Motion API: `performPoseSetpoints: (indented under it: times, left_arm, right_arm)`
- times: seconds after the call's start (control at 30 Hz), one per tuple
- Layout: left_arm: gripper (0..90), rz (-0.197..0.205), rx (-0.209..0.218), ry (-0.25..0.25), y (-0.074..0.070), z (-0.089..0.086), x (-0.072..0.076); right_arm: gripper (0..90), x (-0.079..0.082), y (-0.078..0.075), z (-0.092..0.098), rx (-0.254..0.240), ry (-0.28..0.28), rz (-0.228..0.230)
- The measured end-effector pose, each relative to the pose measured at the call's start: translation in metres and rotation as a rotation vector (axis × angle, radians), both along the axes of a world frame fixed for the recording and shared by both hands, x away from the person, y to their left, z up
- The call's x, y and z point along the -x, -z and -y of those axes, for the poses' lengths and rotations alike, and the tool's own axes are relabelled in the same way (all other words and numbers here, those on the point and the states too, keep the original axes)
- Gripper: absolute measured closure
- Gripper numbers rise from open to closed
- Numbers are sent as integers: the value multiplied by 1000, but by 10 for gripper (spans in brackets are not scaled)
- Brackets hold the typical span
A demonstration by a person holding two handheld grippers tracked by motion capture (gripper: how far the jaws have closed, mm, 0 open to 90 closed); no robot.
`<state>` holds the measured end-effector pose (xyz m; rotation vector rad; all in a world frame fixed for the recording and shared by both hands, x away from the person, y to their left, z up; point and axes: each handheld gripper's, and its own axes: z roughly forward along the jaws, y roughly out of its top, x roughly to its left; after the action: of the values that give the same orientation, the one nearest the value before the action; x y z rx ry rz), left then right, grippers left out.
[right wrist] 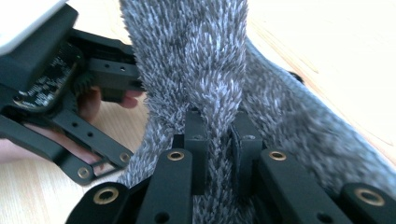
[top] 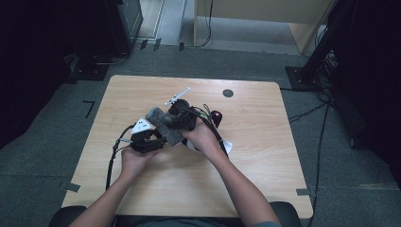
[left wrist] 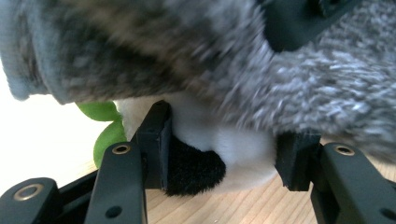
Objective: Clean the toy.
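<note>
A grey fuzzy fabric piece [top: 163,124] is stretched between both grippers at the table's middle. My right gripper [right wrist: 219,126] is shut on a pinched fold of this grey fabric [right wrist: 196,46]; in the high view the right gripper [top: 174,123] comes in from the right. My left gripper [left wrist: 226,149] has its pads pressed on either side of a white plush toy [left wrist: 243,144] with a black patch and a green part [left wrist: 105,135]. The grey fabric [left wrist: 303,84] hangs just over the toy. Seen from above, the left gripper [top: 161,138] sits low at the fabric's near-left end.
A wooden table [top: 265,170] carries everything, with a dark round hole [top: 228,93] at its far side. A small black item with a red dot [top: 216,116] and a white object [top: 228,146] lie by the right hand. A black cable [top: 112,163] trails left.
</note>
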<state>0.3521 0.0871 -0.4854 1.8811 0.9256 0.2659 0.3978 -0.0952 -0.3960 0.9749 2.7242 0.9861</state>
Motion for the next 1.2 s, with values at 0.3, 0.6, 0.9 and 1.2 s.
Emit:
performPoseSetpoints:
  times: [0.3,0.6,0.9,1.2]
  left_arm:
    - [473,-8,11,3,0,-1,-1]
    - [472,-6,12,11,1,-2,-1]
    - [471,-9,5,11,1,-2,0]
    - [470,-7,-1,11,1,-2,0]
  right_arm:
    - [811,-8,-8,40,27,78,55]
    - [807,-17,-11,78,-41,164,26]
    - [813,-20,-16,108,-64,248,25]
    - [813,-16,-30,133,-127,286,69]
